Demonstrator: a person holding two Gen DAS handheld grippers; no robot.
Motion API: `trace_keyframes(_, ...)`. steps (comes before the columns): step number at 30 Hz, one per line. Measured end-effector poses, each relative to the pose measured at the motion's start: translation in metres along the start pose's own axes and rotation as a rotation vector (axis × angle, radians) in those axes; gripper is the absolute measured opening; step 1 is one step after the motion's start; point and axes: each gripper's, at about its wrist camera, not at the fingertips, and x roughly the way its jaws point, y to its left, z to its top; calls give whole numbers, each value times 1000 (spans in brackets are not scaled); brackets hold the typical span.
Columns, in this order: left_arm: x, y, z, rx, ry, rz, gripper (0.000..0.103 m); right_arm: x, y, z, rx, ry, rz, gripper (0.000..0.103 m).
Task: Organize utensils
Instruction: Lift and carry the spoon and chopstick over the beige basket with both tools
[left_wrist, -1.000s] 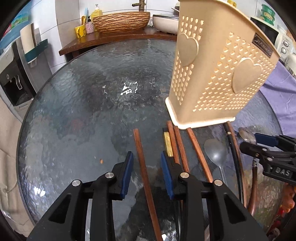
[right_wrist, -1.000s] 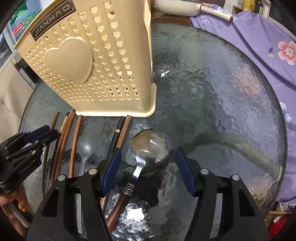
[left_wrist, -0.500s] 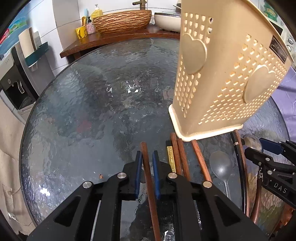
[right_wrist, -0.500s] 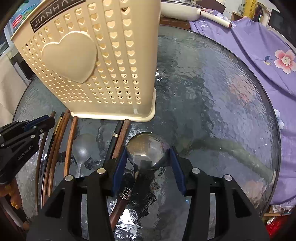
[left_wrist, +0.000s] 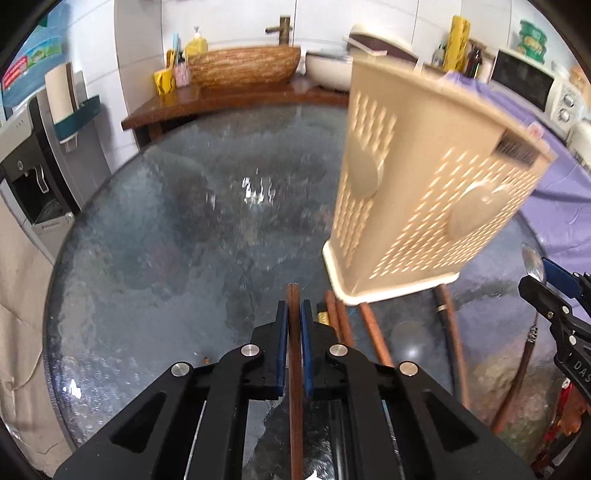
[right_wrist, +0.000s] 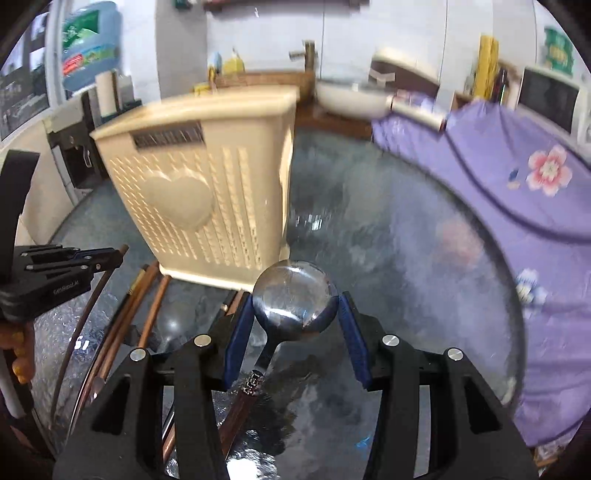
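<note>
- The left hand-held gripper has its blue pads closed tight on a brown chopstick, whose tip pokes out at 12 o'clock. The right hand-held gripper is about half closed, pads pressing either side of the round bowl of a metal ladle spoon, its dark handle trailing back toward 6 o'clock.
- Risk, right side: the bowl is smooth and curved, so I judge it could squirt out of the pads or swing under the handle's weight.
- Risk, left side: gripped near one end, the chopstick may pivot and miss the opening.
- The beige holder stands on the glass tabletop at 1 o'clock of the left gripper; a long utensil could knock it over.
- More chopsticks and a pale spoon lie at its foot.
- Hard to tell: both views are motion-blurred, the holder's opening and compartments are hidden, and the chopstick's rear end is cut off.
</note>
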Motion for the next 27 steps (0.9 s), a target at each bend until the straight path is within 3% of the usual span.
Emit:
trace_keyframes(10,-88,1,0,-20,-195,-71,7,-76,12,-1,-108,-207,-25,47)
trace_keyframes(19,-147,-1,-9,-19,-321,-95,7,-100,14,-1,-129,-251,-22,47)
trace_keyframes(27,-172,1,-2,-17,-383,-77,7,-109,14,6,-147,-253,-12,47)
